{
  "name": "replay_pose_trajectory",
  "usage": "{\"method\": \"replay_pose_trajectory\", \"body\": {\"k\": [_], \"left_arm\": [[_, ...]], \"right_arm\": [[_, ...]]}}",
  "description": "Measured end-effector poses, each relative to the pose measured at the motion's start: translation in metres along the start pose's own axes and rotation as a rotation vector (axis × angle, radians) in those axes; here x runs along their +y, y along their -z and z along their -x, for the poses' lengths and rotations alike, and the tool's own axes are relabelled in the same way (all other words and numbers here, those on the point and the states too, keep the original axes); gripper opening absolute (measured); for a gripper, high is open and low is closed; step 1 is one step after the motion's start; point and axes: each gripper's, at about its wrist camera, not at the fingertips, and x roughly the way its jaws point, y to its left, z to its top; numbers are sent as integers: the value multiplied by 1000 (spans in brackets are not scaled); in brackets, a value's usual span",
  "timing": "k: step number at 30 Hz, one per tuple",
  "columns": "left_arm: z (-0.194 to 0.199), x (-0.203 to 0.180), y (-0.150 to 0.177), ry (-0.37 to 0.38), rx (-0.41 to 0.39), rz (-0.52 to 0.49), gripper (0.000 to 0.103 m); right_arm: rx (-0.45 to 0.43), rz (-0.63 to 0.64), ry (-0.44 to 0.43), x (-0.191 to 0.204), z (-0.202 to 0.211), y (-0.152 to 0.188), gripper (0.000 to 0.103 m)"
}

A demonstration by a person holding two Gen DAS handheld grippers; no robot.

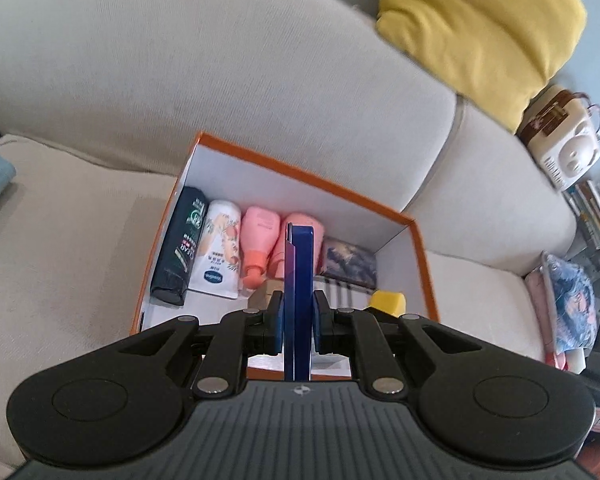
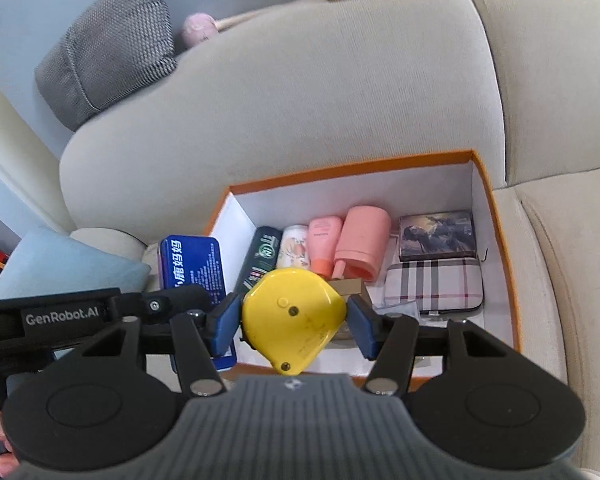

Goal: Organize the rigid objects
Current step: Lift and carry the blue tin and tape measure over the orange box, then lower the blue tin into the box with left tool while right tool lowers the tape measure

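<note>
Left gripper: jaws clamped on blue tin, held edge-on above orange box. Right gripper: jaws clamped wide on yellow case, over box front wall. Box sits on beige sofa, bottles rowed inside. Right view alone shows tin's printed face and plaid pouch. Left view alone shows yellow cushion.

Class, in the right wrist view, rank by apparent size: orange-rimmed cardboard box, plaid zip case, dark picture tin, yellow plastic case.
1. Orange-rimmed cardboard box
2. Yellow plastic case, though nearness inflates it
3. Plaid zip case
4. Dark picture tin
</note>
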Motion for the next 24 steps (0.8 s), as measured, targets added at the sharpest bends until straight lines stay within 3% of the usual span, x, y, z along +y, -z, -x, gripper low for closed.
{"method": "replay_pose_trajectory", "body": {"k": [11, 16, 24], "left_arm": [[-55, 23, -15, 4, 170, 22, 15], [-80, 19, -20, -100, 241, -37, 15], [-124, 18, -23, -132, 396, -97, 15]], "right_arm": [[75, -96, 33, -28, -50, -9, 59], [73, -115, 54, -36, -60, -13, 59], [71, -100, 84, -41, -74, -14, 59]]}}
